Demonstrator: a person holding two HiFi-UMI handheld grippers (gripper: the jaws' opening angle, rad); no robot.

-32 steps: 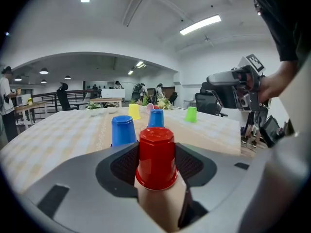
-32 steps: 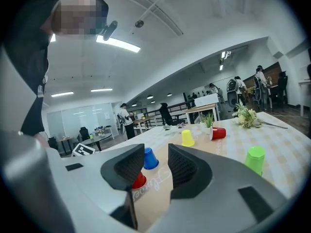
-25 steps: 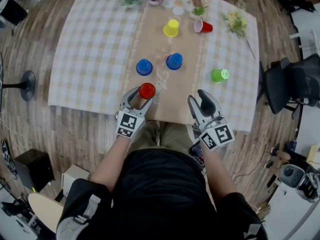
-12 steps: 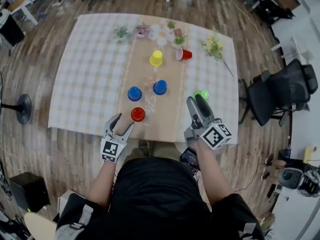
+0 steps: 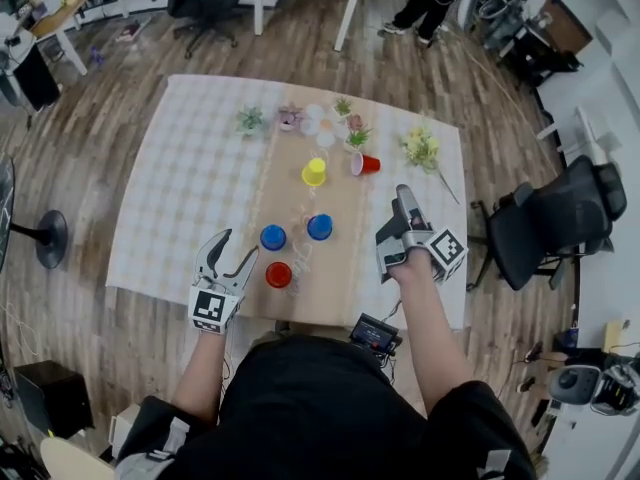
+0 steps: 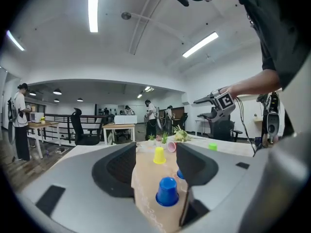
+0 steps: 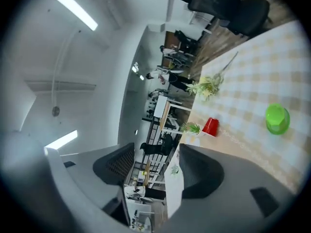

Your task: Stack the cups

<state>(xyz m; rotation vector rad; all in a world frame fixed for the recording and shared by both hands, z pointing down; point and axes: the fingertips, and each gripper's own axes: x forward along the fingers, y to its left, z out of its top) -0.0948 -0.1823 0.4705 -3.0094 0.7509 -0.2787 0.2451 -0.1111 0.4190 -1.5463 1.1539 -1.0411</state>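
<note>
Your left gripper (image 5: 238, 245) hangs over the near edge of the table with the checked cloth (image 5: 180, 168), at the lower left of the head view. Its jaws stand wide apart and hold nothing. In the left gripper view an upturned blue plastic cup (image 5: 272, 236) shows through the gap, well ahead on the tan runner (image 5: 340, 268).

Your right gripper (image 5: 400, 215) sits at the centre right, rolled onto its side. Its jaws have just been opening and stand wide apart, with nothing between them.

The cups all stand apart, none stacked:
- An upturned red plastic cup (image 5: 279, 274) is at the near end of the runner, just right of your left gripper.
- A second upturned blue cup (image 5: 320, 227) is beside the first.
- An upturned yellow cup (image 5: 314, 172) is farther up the frame.
- A red cup lying on its side (image 5: 364, 163) is to the yellow cup's right, near the small potted plants (image 5: 300, 118).
- A green cup (image 7: 277, 119) stands on the checked cloth at the right edge of the right gripper view.
</note>
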